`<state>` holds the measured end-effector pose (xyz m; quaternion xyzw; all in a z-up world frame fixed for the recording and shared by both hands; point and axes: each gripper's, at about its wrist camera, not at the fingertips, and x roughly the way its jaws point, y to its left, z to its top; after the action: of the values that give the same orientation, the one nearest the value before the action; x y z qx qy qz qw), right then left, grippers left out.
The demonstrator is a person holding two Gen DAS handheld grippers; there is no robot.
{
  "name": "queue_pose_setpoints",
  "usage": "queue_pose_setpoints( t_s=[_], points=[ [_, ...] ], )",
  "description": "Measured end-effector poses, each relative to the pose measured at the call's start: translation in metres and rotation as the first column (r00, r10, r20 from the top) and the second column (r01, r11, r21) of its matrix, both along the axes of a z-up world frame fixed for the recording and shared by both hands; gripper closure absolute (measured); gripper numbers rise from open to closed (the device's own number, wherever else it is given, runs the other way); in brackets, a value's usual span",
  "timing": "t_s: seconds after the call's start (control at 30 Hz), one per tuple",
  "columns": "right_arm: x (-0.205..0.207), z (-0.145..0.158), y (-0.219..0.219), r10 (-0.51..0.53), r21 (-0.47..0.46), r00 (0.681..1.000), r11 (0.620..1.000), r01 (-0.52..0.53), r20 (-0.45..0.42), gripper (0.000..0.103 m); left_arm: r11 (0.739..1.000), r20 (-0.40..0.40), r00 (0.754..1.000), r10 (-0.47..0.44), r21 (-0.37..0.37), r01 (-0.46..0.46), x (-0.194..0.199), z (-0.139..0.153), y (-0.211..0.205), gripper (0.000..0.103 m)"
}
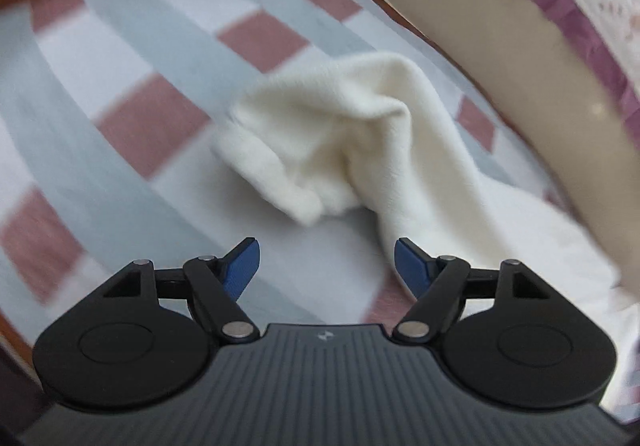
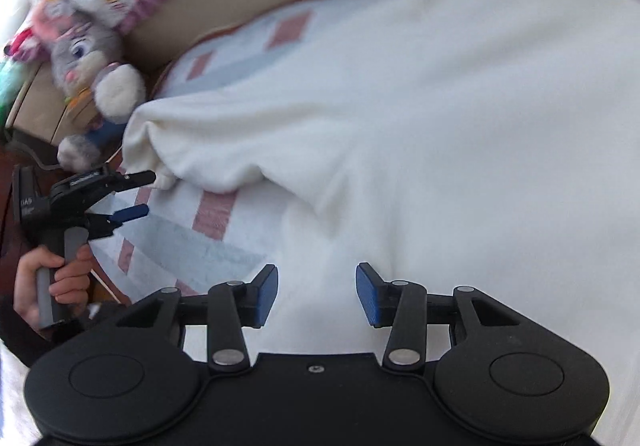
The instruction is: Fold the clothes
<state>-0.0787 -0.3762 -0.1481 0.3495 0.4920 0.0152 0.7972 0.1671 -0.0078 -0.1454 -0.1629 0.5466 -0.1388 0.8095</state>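
**Both grippers apart over a cream garment, sleeve bunched and ready to spoil the fold**

Left wrist view first: the left gripper (image 1: 327, 266) has its blue pads spread wide with nothing between them, poised just short of the cream garment (image 1: 360, 134). That is a sleeve, lying on the checked bed cover (image 1: 140, 94). Its long axis runs from the lower right, where it joins the body, up toward the middle, then doubles back on itself so the cuff end points down and left. The risk here: a pinch on that humped bend would likely catch two layers, and the sleeve could drag over crooked or lock the crease in.

Over to the right wrist view: the right gripper (image 2: 316, 294) is also apart and empty, hovering over the body of the garment (image 2: 400, 118), which spreads broadly across the bed from lower right up to upper left. Its near edge is rumpled and lifted. The left gripper (image 2: 132, 194) shows at the left edge, held in a hand (image 2: 52, 282), close to the garment's corner beside a stuffed rabbit (image 2: 88, 58). Trouble could come from uneven pulls: one side tugged ahead would probably skew the fold.
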Motion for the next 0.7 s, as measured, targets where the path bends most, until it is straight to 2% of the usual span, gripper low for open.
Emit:
queue_pose_setpoints(
  t_s=[0.07,0.13,0.27,0.33,0.4,0.5,0.57,0.6,0.63,0.67,0.7],
  points=[
    [0.003,-0.007,0.005,-0.006,0.028,1.0,1.0,0.006,-0.019,0.054,1.0,0.018,1.0,0.014,-0.009,-0.014,0.003,-0.003,-0.002,0.029],
    [0.011,-0.011,0.013,0.011,0.011,0.999,1.0,-0.011,-0.05,0.051,0.999,0.045,0.998,0.035,0.0,-0.035,0.007,-0.005,-0.007,0.029],
    [0.025,-0.015,0.031,0.057,-0.01,0.991,0.998,-0.059,-0.122,0.046,0.994,0.082,0.994,0.075,0.073,-0.081,0.014,-0.006,-0.012,0.029],
    [0.029,-0.018,0.04,0.111,0.046,0.979,0.994,-0.104,-0.174,0.046,0.989,0.11,0.991,0.078,0.118,-0.091,0.016,-0.003,-0.012,0.029],
    [0.03,-0.022,0.051,0.194,0.113,0.951,0.979,-0.171,-0.24,0.046,0.981,0.155,0.983,0.095,0.151,-0.118,0.015,0.001,-0.009,0.029],
    [0.028,-0.022,0.071,0.244,0.065,0.935,0.97,-0.235,-0.259,0.044,0.964,0.226,0.96,0.166,0.167,-0.207,0.014,0.008,0.0,0.029],
    [0.028,-0.023,0.075,0.247,0.052,0.938,0.969,-0.241,-0.242,0.042,0.953,0.21,0.959,0.191,0.193,-0.232,0.015,0.007,0.004,0.029],
    [0.028,-0.022,0.077,0.255,0.041,0.939,0.967,-0.253,-0.229,0.043,0.956,0.196,0.964,0.18,0.194,-0.218,0.014,0.006,0.005,0.029],
    [0.027,-0.021,0.08,0.276,0.014,0.936,0.96,-0.28,-0.216,0.051,0.962,0.181,0.97,0.162,0.191,-0.196,0.012,0.004,0.006,0.029],
    [0.027,-0.019,0.082,0.298,-0.02,0.932,0.951,-0.309,-0.205,0.064,0.971,0.151,0.976,0.155,0.161,-0.179,0.012,0.0,0.006,0.028],
    [0.024,-0.017,0.083,0.32,-0.06,0.928,0.94,-0.336,-0.191,0.069,0.979,0.117,0.981,0.152,0.121,-0.166,0.012,-0.006,0.007,0.022]
  ],
)
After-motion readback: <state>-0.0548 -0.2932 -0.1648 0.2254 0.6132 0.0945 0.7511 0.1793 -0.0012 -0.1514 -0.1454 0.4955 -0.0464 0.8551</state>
